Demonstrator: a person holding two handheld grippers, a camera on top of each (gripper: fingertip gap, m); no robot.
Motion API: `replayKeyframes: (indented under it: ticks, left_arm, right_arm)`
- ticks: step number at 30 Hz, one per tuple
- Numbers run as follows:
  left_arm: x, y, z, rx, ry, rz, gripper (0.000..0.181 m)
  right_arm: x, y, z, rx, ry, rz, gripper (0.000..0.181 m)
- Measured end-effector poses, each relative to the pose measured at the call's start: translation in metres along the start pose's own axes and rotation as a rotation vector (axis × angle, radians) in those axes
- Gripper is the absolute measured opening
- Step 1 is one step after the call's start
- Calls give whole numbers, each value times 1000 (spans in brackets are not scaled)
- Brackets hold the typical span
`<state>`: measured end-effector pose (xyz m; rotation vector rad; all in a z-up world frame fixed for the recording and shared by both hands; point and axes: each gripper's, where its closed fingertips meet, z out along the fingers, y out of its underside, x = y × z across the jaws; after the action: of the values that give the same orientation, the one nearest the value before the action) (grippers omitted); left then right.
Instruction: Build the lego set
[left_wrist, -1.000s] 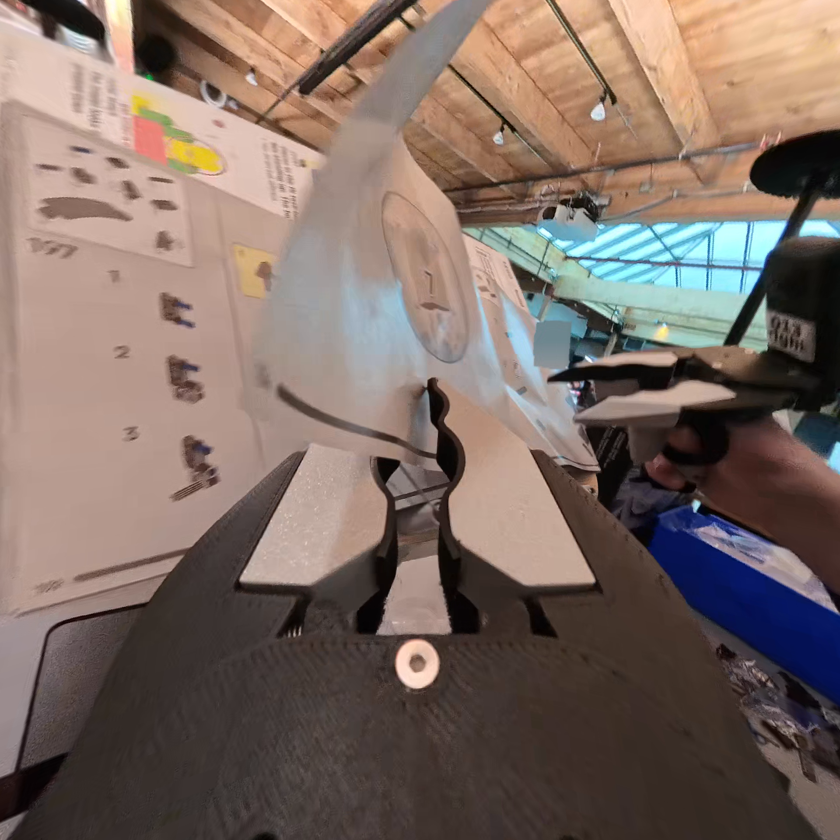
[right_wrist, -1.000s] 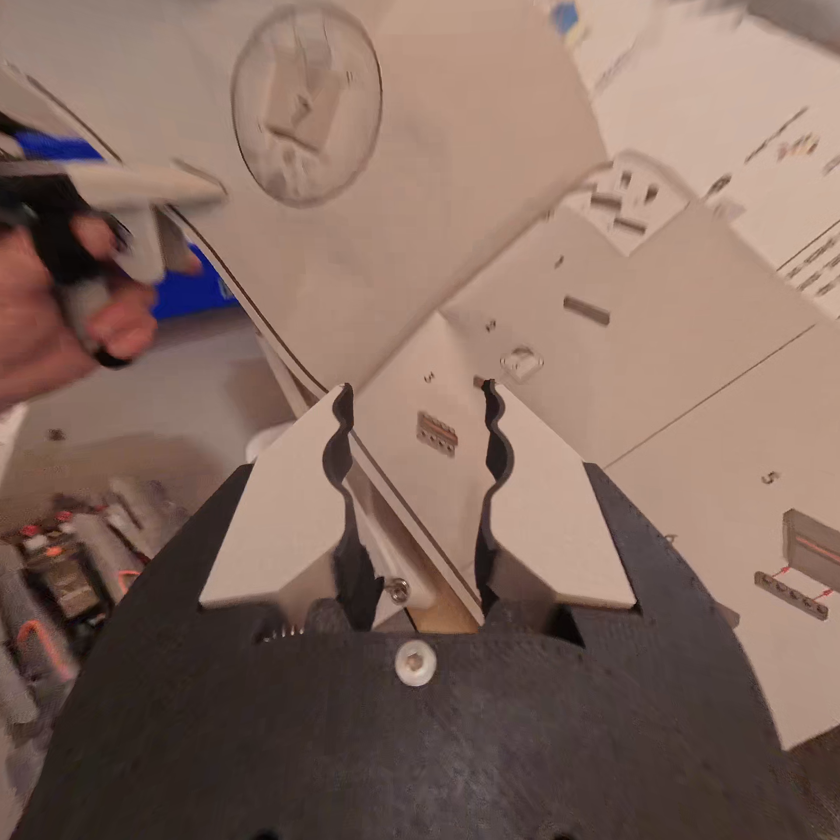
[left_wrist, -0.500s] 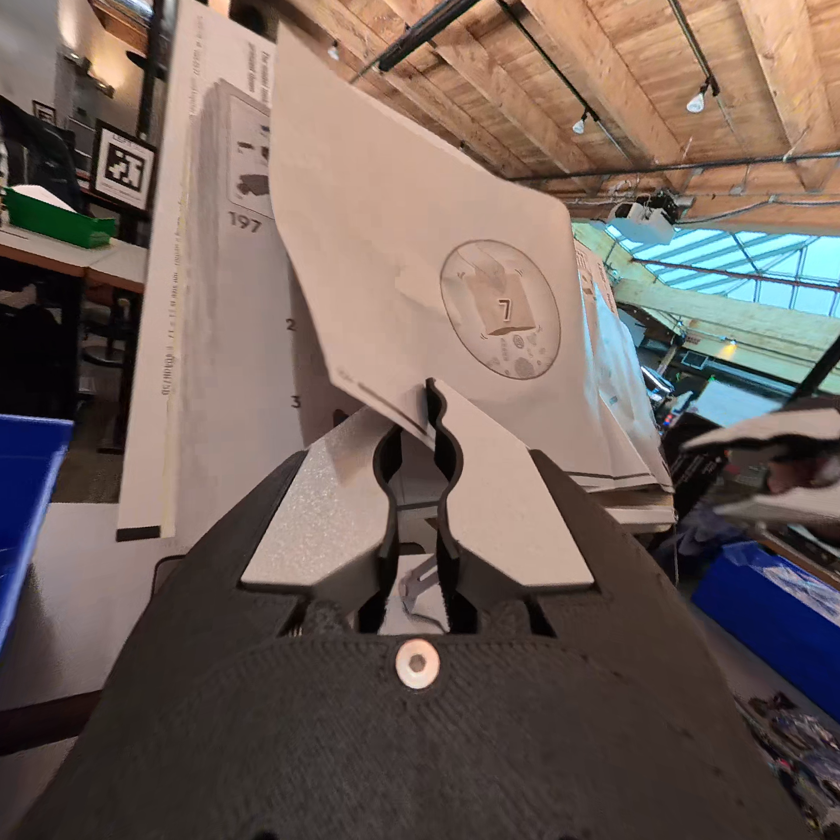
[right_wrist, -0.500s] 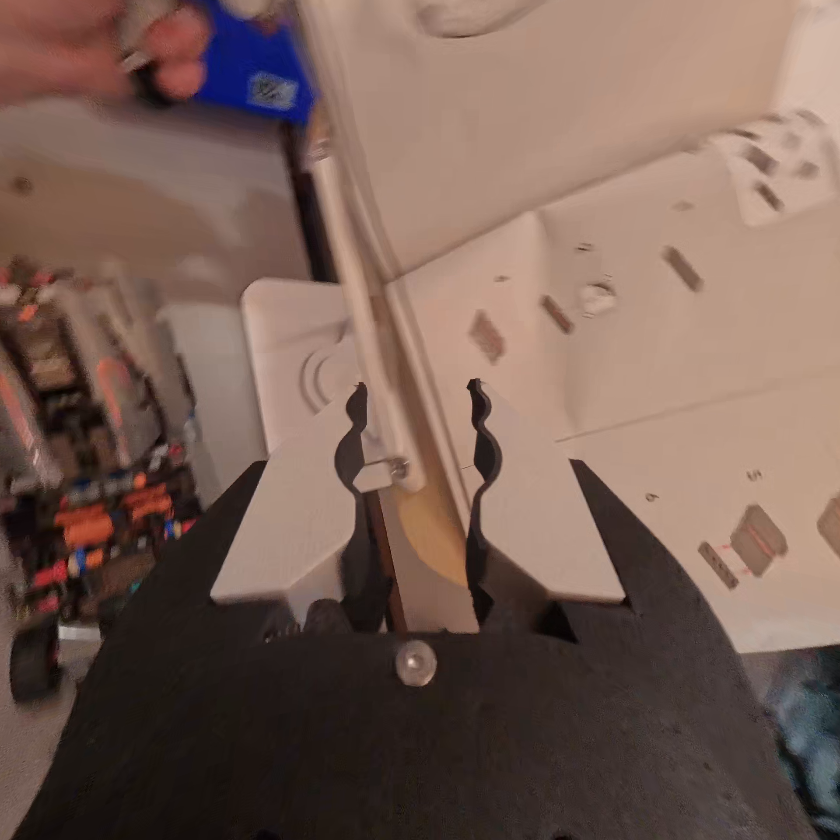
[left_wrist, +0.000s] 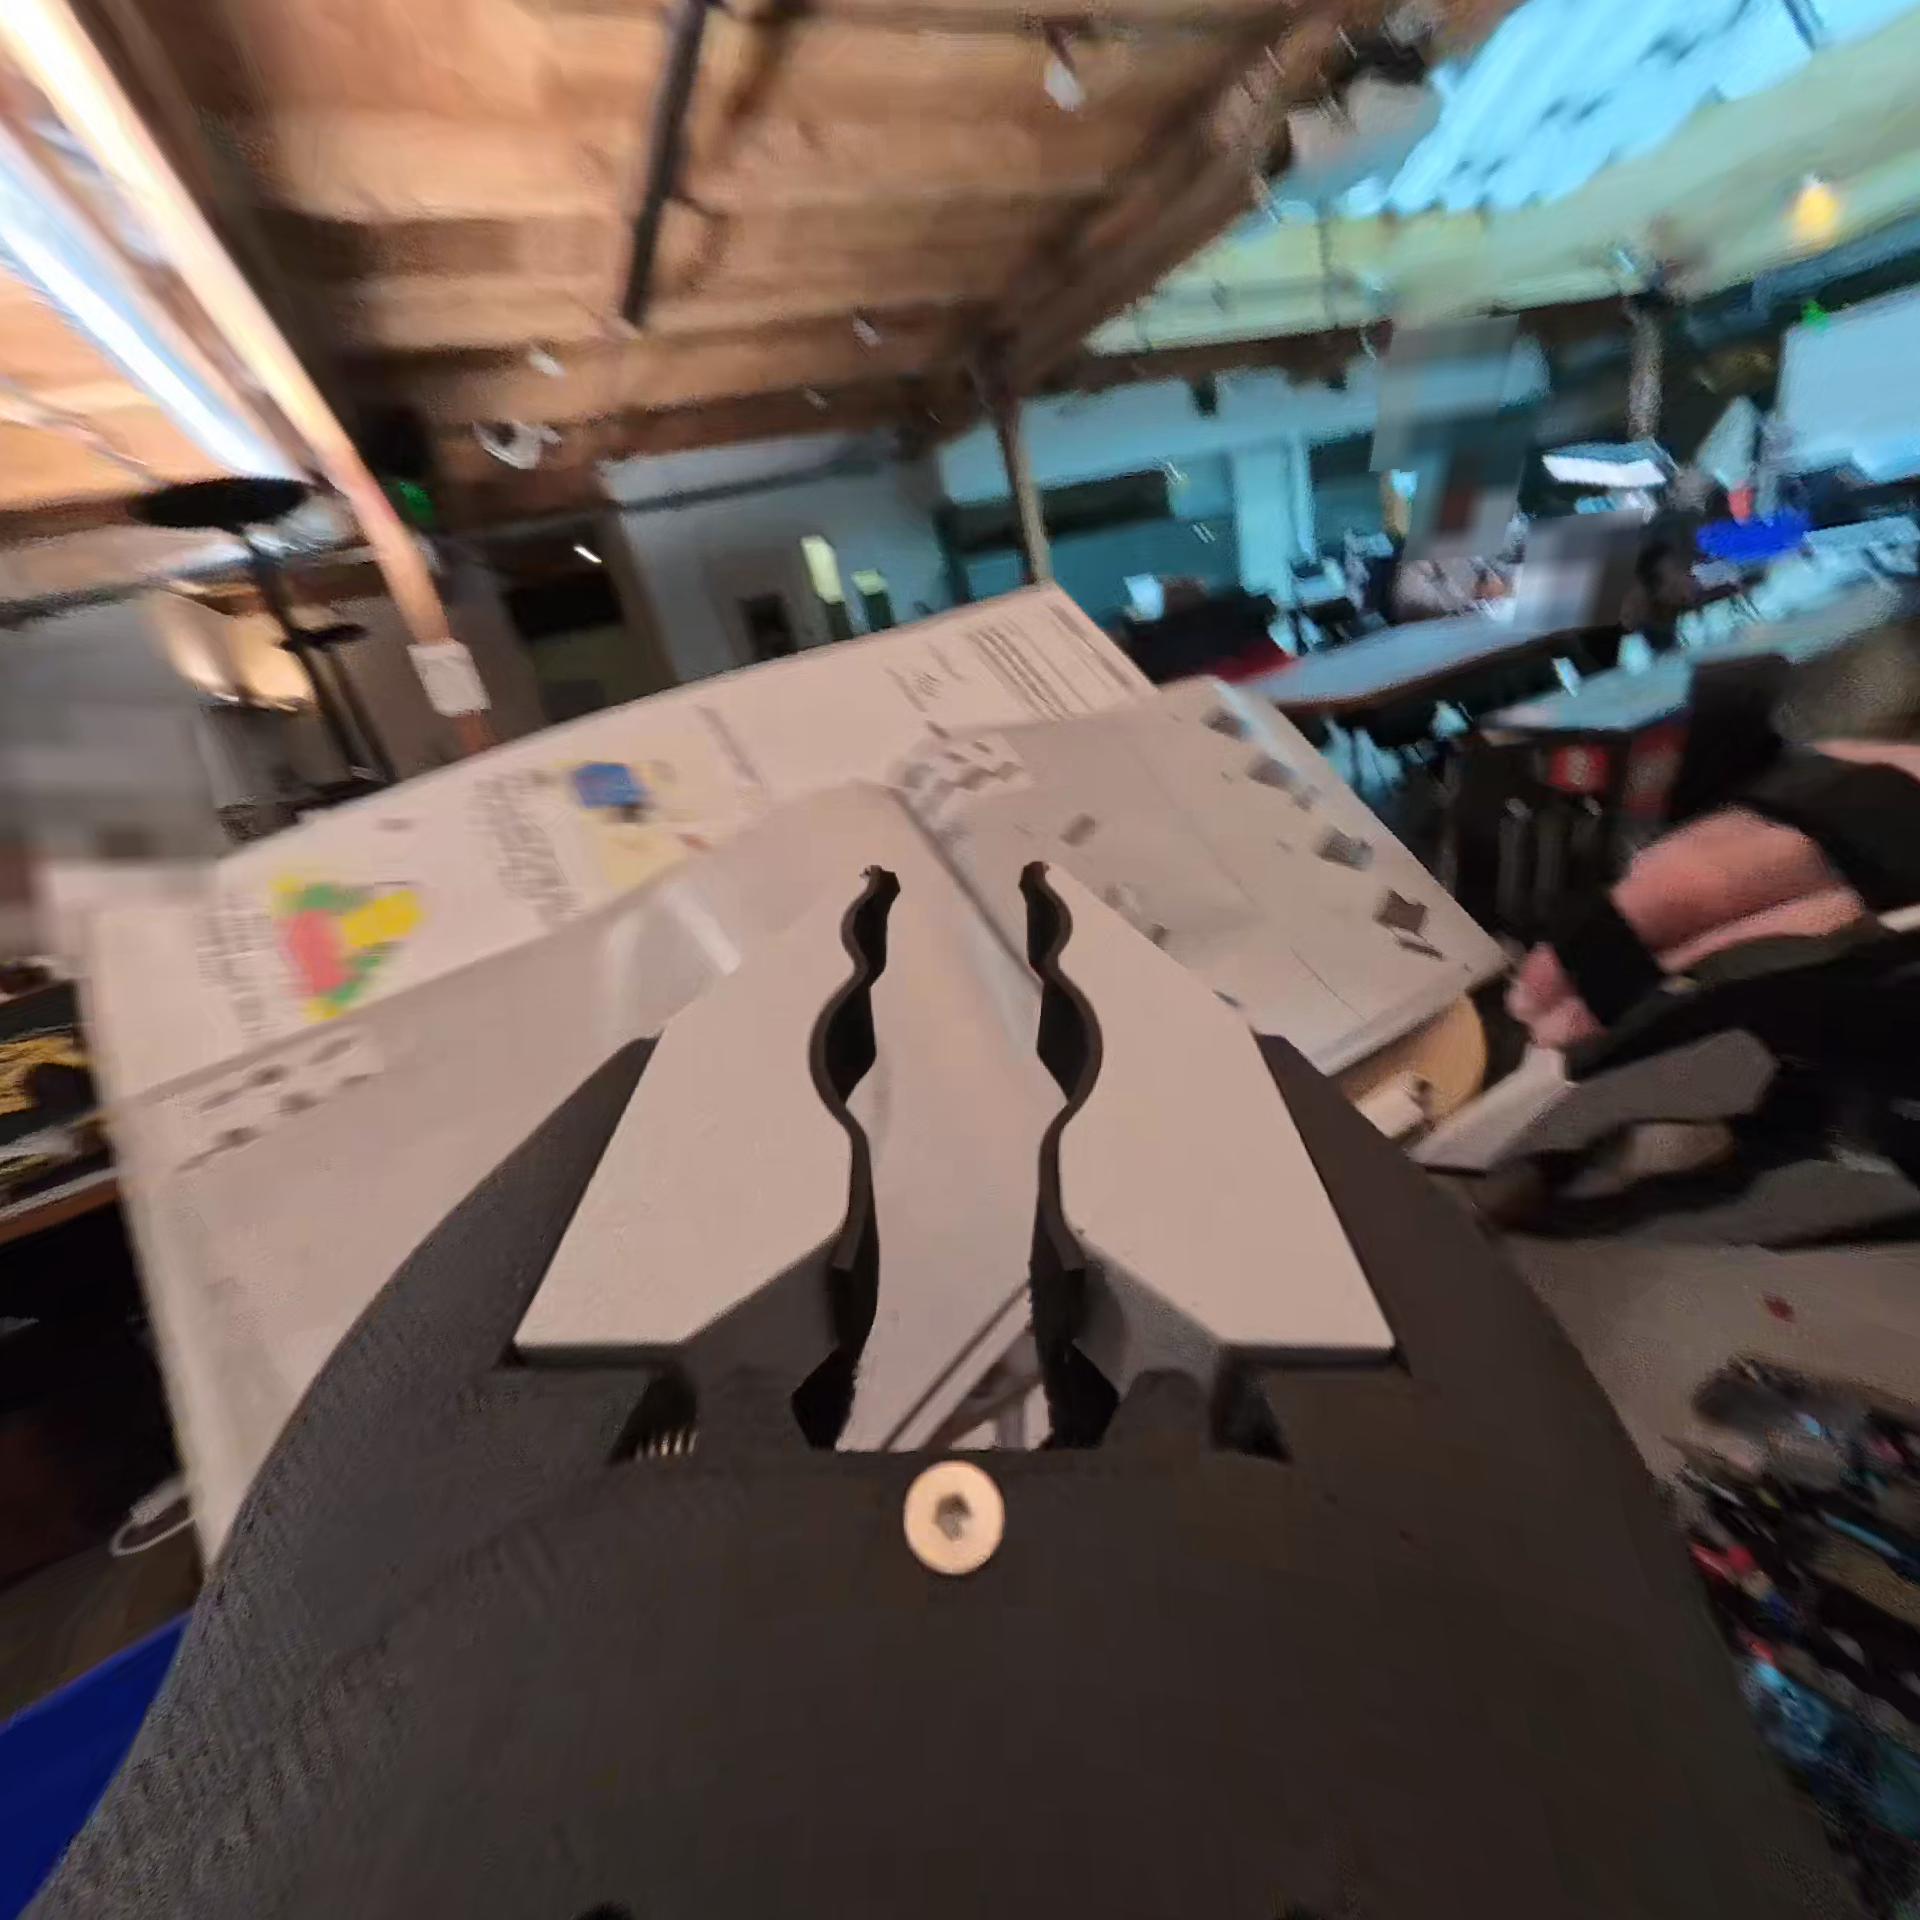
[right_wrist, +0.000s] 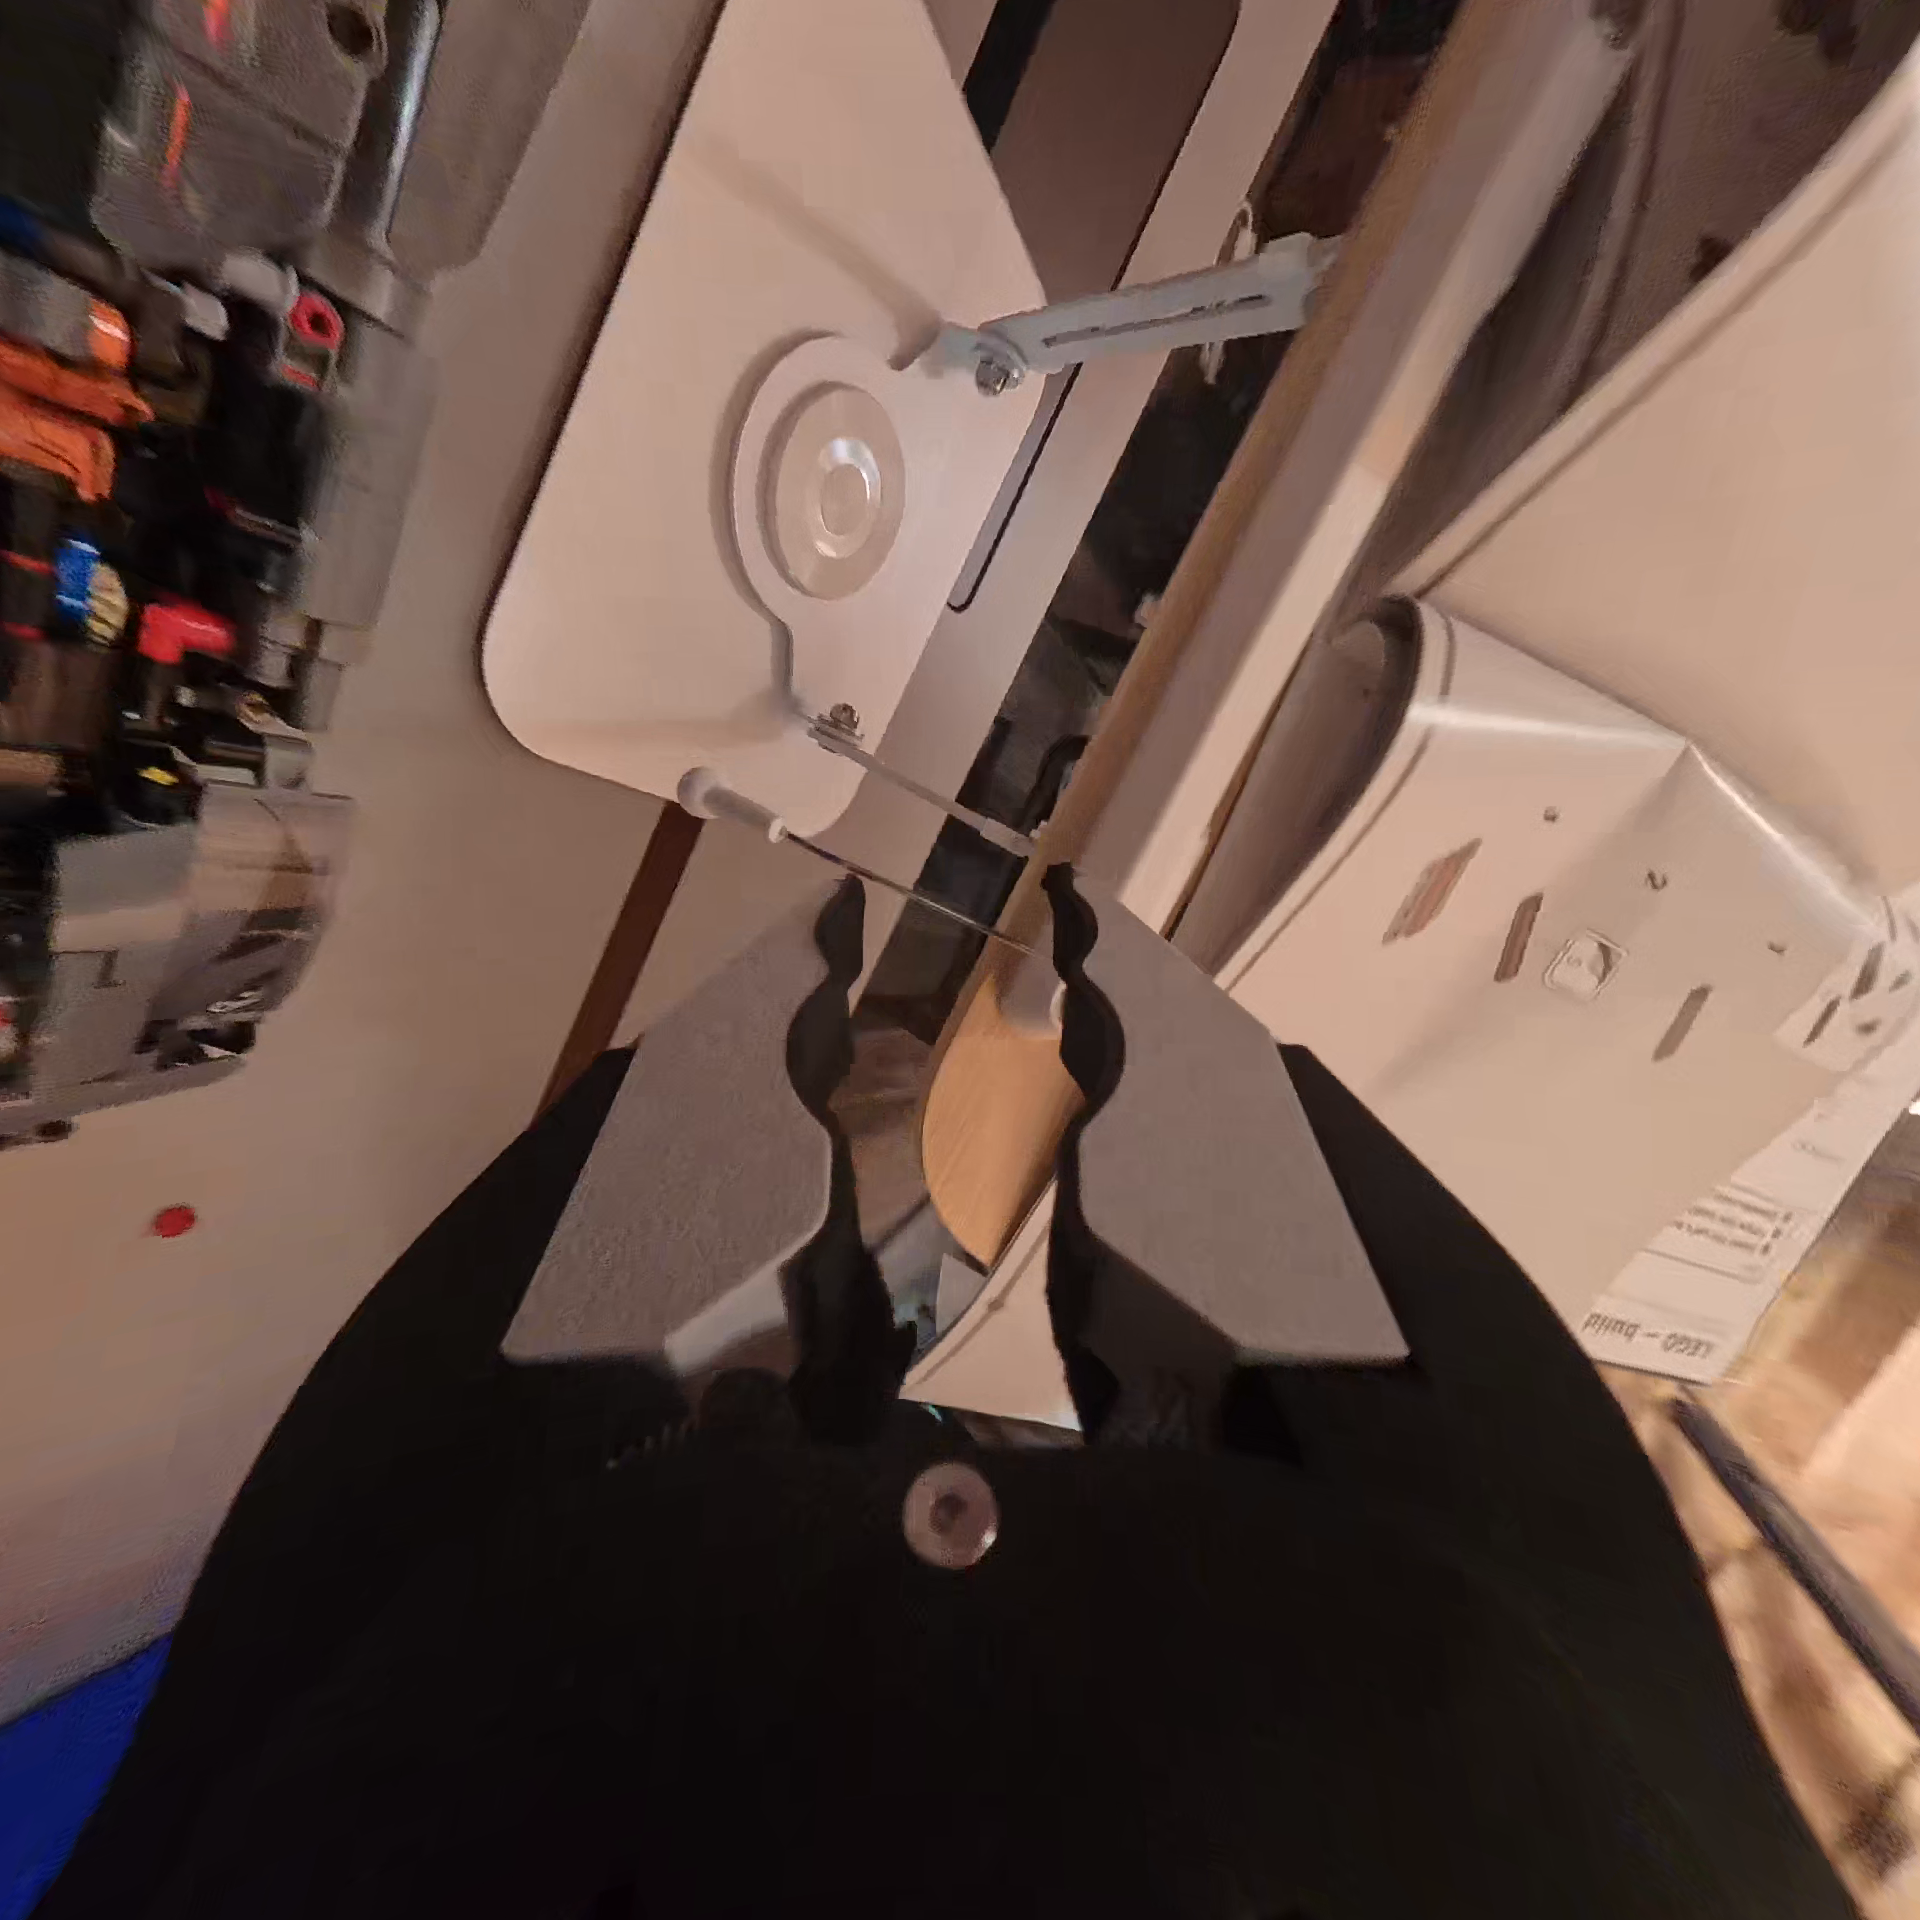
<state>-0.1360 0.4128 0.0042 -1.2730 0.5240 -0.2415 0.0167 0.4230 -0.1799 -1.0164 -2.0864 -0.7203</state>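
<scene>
The open instruction booklet (left_wrist: 416, 1091) rests on a tilted stand in front of my left gripper (left_wrist: 956, 883). The left jaws stand apart and empty, just above the booklet's middle fold. My right gripper (right_wrist: 951, 888) is open and empty. It points at the stand's white base plate (right_wrist: 665, 582) and the edge of its wooden board (right_wrist: 997, 1122). Booklet pages (right_wrist: 1558, 935) show at the right of that view. The partly built grey and orange lego model (right_wrist: 156, 468) lies blurred at the left.
A person's hand (left_wrist: 1714, 904) shows blurred at the right of the left wrist view. Loose lego pieces (left_wrist: 1818, 1558) lie at lower right. A small red piece (right_wrist: 171, 1221) lies on the table. A blue bin (left_wrist: 62, 1745) is at lower left. The grippers' ends are close to 25 cm from one another.
My left gripper was shut on a booklet page held upright; now it is open and the page lies flat. My right gripper has swung down toward the stand's base.
</scene>
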Motion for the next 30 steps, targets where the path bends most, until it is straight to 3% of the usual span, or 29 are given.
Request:
replayKeyframes:
  ticks: [3, 5, 8, 13, 30]
  left_arm:
    - [47, 43, 45, -236, 109, 101, 19]
    - [60, 67, 65, -322, 127, 165, 21]
    - [81, 80, 81, -330, 197, 197, 18]
    - [85, 109, 98, -439, 173, 248, 19]
    - [76, 116, 105, -398, 192, 237, 11]
  right_arm:
    - [-9, 3, 13, -42, -10, -67, 21]
    - [-10, 4, 16, -58, 9, -97, 15]
    - [-8, 0, 14, -41, 12, -70, 11]
    - [-2, -9, 9, 51, 16, 60, 7]
    - [55, -16, 0, 398, 101, 830, 0]
